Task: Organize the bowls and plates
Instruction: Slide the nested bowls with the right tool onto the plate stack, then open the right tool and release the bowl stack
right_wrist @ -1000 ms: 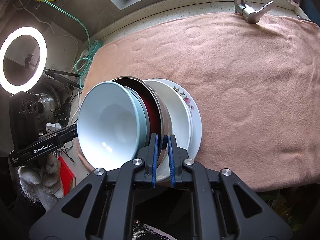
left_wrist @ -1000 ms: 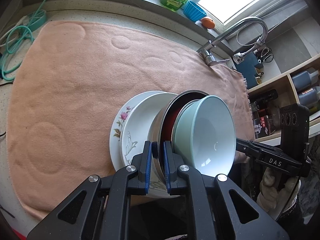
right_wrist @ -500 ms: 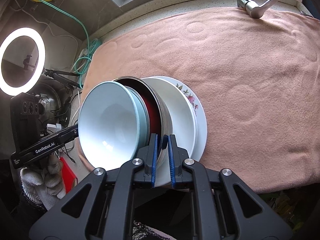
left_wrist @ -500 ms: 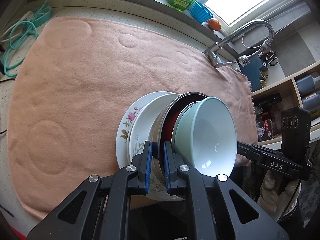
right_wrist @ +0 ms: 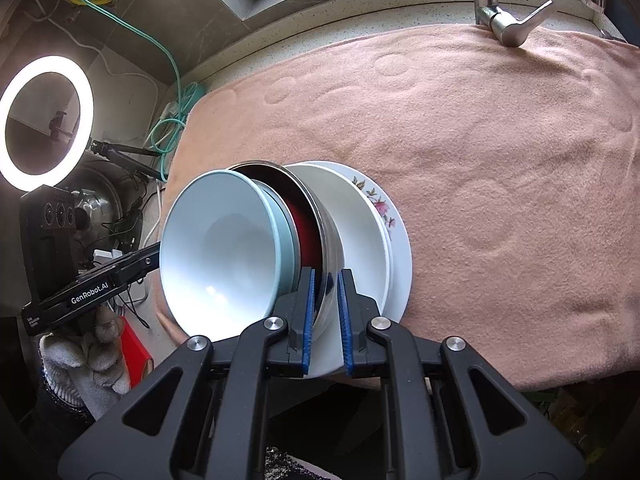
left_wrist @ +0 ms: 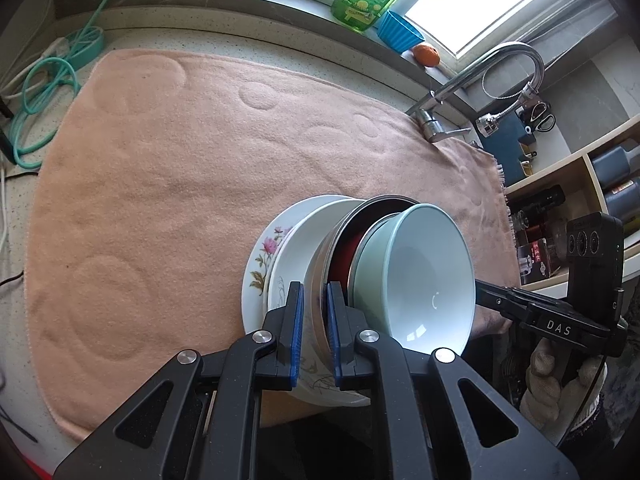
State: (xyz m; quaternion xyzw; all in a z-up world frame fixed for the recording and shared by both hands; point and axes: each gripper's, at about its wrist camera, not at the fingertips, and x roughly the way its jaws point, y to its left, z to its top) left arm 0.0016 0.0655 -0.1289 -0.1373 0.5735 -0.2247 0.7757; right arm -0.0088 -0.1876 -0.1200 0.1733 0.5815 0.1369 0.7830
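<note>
Steel rim caught on both sides: the left hand-held gripper [left_wrist: 313, 320] is clenched on the near edge of the metal bowl [left_wrist: 320, 264], and the right hand-held gripper [right_wrist: 325, 304] is clamped on that same bowl's rim [right_wrist: 332, 256] from the opposite side. Nested inside sits the pale blue bowl [left_wrist: 416, 272], and under the metal one come the white plate [left_wrist: 296, 248] and the flowered plate [left_wrist: 260, 256]. The whole stack appears tilted, hanging at the near edge of the peach towel [left_wrist: 180, 160] spread over the desk [left_wrist: 200, 40]; whether its lower edge touches the towel I cannot tell.

Now, the tricky part. Only the metal bowl is actually pinched, as far as these views show, so the blue bowl rides loose inside and the plates look merely pressed along. My read: level the stack before travelling, both hands moving as one, no twisting against each other. Lower it flat onto the towel, let the plates take the weight, and only then ease the jaws apart. Glazed ware slides readily on steel, so slow is the word.
</note>
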